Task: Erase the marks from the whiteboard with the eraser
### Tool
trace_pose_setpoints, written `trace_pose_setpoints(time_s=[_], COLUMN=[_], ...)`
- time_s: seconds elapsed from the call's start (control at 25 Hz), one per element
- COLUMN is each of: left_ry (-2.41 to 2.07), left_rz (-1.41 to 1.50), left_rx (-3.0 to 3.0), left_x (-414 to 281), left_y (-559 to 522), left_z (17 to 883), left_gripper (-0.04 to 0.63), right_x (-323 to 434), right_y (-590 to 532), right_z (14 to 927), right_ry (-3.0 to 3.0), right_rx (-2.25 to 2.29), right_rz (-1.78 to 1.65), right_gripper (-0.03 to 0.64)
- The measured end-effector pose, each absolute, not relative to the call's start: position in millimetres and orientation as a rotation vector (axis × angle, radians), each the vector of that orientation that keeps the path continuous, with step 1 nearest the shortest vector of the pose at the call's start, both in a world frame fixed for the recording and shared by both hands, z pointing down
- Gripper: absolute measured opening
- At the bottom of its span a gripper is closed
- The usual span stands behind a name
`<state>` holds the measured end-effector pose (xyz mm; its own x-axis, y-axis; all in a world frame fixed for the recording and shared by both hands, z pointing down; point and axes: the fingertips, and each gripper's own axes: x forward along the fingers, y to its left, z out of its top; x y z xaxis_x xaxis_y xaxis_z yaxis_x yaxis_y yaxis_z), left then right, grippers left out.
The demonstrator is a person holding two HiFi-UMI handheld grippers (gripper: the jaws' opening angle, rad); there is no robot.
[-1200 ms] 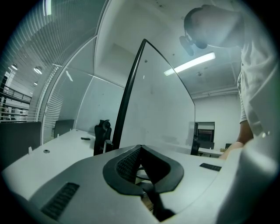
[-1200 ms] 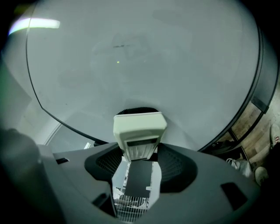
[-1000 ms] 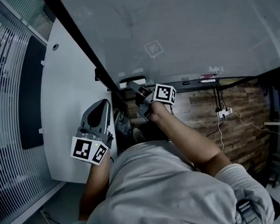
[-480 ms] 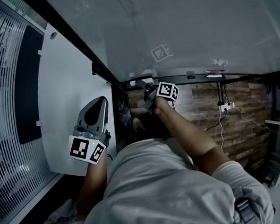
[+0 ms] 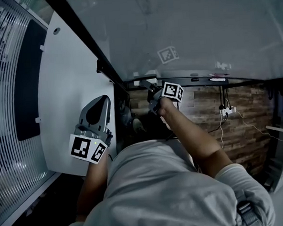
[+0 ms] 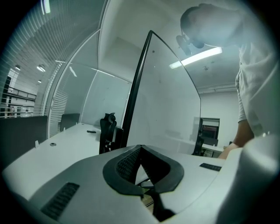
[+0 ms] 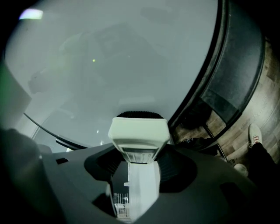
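Observation:
The whiteboard (image 5: 184, 26) fills the top of the head view, with a square marker tag (image 5: 169, 54) and small faint marks (image 5: 222, 66) near its lower edge. My right gripper (image 5: 148, 87) is at that lower edge, shut on a white eraser (image 5: 146, 81). In the right gripper view the eraser (image 7: 139, 129) sits between the jaws, its end against the whiteboard (image 7: 109, 57). My left gripper (image 5: 104, 100) hangs over the white table (image 5: 63, 91), away from the board. Its jaws (image 6: 141, 151) meet at the tips with nothing between them.
The board's dark frame (image 5: 79, 37) runs diagonally beside the table. A white power strip with cables (image 5: 226, 111) lies on the wooden floor (image 5: 238, 128) below. A black office chair (image 6: 107, 131) stands behind the table, and slatted blinds (image 5: 10, 156) are at the left.
The head view has shifted a little. My right gripper with the eraser stays at the board's lower edge, slightly further right. The left gripper has hardly moved.

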<state>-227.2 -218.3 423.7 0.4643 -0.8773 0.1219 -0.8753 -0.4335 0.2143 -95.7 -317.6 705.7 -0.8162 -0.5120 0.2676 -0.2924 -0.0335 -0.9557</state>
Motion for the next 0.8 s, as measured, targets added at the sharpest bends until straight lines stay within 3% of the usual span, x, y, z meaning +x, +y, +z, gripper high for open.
trace_pose_setpoints(time_s=[0.8], left_ry=[-1.449], left_rz=[-0.101], left_rx=[2.594], left_x=[-195.6], left_y=[-216.1], left_z=[376.3], left_gripper=[0.008], right_x=[-97.8], right_y=[-313.0], right_z=[499.7], right_ry=[2.183], right_rx=[-0.521], right_rz=[-1.597], right_gripper=[0.241])
